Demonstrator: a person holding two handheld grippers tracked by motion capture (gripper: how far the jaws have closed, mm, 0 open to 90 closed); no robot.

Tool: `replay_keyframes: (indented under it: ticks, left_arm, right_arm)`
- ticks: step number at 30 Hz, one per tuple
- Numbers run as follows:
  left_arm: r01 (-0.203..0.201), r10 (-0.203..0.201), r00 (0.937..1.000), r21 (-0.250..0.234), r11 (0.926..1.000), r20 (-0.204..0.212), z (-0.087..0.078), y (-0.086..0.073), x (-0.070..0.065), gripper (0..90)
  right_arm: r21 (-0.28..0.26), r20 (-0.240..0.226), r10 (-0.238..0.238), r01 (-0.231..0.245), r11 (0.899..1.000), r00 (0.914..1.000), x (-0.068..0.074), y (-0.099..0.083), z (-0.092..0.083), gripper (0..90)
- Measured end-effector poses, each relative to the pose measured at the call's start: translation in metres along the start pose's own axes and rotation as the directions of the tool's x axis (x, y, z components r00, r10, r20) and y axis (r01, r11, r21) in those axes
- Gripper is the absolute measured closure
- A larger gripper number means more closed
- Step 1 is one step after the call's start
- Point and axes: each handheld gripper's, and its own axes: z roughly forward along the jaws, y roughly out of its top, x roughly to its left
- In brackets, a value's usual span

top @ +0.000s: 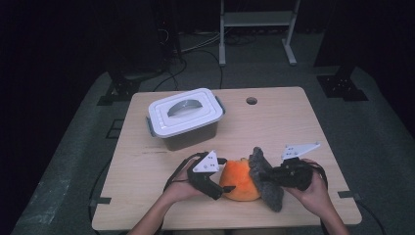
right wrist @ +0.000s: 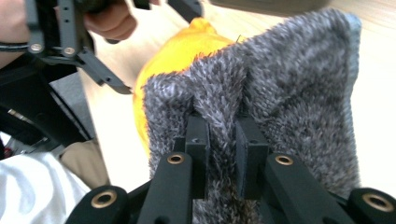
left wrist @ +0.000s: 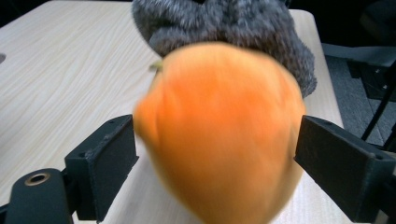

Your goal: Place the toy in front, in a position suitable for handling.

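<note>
There's one orange plush, one grey furry cloth, one lidded plastic box, and two grippers: left, right.

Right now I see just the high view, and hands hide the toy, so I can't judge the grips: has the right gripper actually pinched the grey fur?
Observer: Yes. In the right gripper view the right gripper has its jaws nearly together, with a fold of the grey fur squeezed between them.
Operator: And the left one, is it squeezing the orange part?
Observer: Not clearly. In the left gripper view the left gripper has its jaws wide, one on each side of the orange plush body, barely at its edges.
Operator: Is the toy lifted?
Observer: I can't tell; the tabletop shows close under it.
</note>
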Motion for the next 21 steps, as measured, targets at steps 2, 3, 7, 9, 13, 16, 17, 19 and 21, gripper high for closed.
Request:
replay_keyframes:
  ticks: [2,3,7,9,13,16,17,19,21]
  left_arm:
    - [0.006,-0.006,0.9998,0.013,0.9999,0.018,0.003,-0.002,0.0,17.2]
    - [0.001,-0.001,0.9999,0.012,0.9999,0.017,0.005,-0.003,-0.001,21.5]
    - [0.014,-0.014,0.9999,0.021,0.9997,-0.004,0.005,-0.003,-0.002,34.1]
    - [0.032,-0.032,0.9995,0.022,0.9993,-0.009,0.005,-0.004,-0.001,35.1]
    - [0.048,-0.048,0.9988,0.015,0.9987,-0.013,0.006,-0.003,0.0,34.3]
    - [0.053,-0.053,0.9985,0.013,0.9985,-0.014,0.007,-0.003,0.0,28.0]
    - [0.053,-0.053,0.9985,0.013,0.9985,-0.014,0.007,-0.003,0.0,25.1]
    - [0.05,-0.05,0.9986,0.002,0.9988,-0.018,0.008,-0.003,0.001,16.3]
    - [0.067,-0.067,0.9977,0.002,0.9977,-0.009,0.01,-0.003,0.002,13.3]
  right_arm:
    - [-0.012,0.0,0.018,-0.018,1.0,0.9998,-0.005,-0.002,-0.002,77.3]
    - [-0.015,0.003,0.024,-0.024,1.0,0.9997,-0.006,-0.003,-0.002,77.3]
    - [-0.019,0.019,0.019,-0.019,1.0,0.9996,-0.004,-0.001,-0.001,77.3]
    - [-0.037,0.02,-0.001,0.002,0.999,0.9998,0.001,0.002,-0.004,77.5]
    - [-0.055,-0.031,-0.049,0.047,0.997,0.9983,0.017,0.009,-0.01,77.5]
    - [0.0,-0.026,-0.078,0.078,0.997,0.9966,0.022,0.008,-0.001,77.4]
    - [0.012,-0.027,-0.073,0.073,0.997,0.997,0.02,0.006,0.002,77.4]
    - [0.013,-0.039,-0.056,0.056,0.998,0.9977,0.015,0.003,0.004,77.5]
    - [0.011,-0.025,-0.047,0.047,0.999,0.9986,0.012,0.002,0.001,77.5]
